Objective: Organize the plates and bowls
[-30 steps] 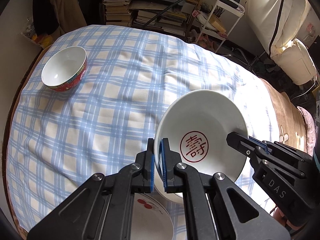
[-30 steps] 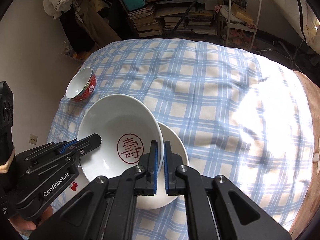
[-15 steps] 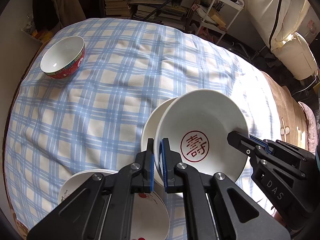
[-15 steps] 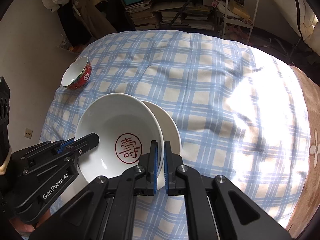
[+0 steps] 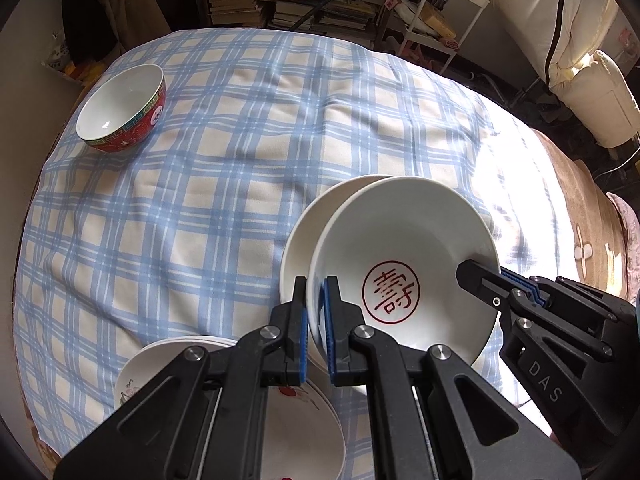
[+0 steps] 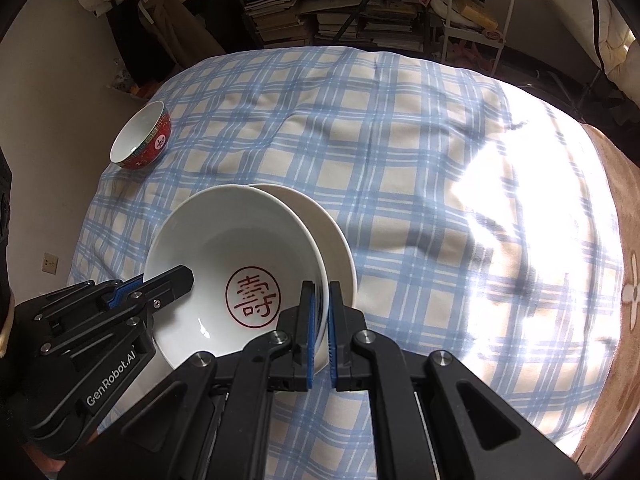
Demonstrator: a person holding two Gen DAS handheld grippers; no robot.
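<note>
While clamped from both sides: white bowl with the red seal character (image 5: 404, 264) (image 6: 240, 272), raised and tilted above the checked cloth.
Left gripper (image 5: 315, 312): narrow; blue pads pinching the near-left rim of the seal bowl, one finger outside the wall, one inside. Seen from the right wrist view (image 6: 168, 282) as a black finger reaching over the bowl's left rim.
Right gripper (image 6: 320, 320): narrow; pads closed over the bowl's right rim, rim edge visible between them. Seen from the left wrist view (image 5: 480, 276) entering at the bowl's right edge.
Second white dish (image 5: 308, 224) (image 6: 332, 248): plain, directly behind and under the seal bowl, its edge showing past the far side. Contact between the two, and whether any pad also catches this dish: cannot tell.
Plate stack (image 5: 304, 416): white plates with red decoration, lying on the cloth under the left gripper's arms, near the close edge; largely hidden by the gripper body.
Red bowl (image 5: 122, 110) (image 6: 142, 142): red outside with patterned band, white inside, upright on the cloth at the far left corner, well apart from the held bowl.
Support surface: blue-and-cream checked cloth (image 5: 248, 152) (image 6: 420, 168), wrinkled, strong sunlight on its right portion.
Surroundings: stacked books on shelves (image 5: 248, 0) (image 6: 360, 20) beyond the far edge; white wire cart (image 5: 436, 12) (image 6: 476, 12) to the right of them.
</note>
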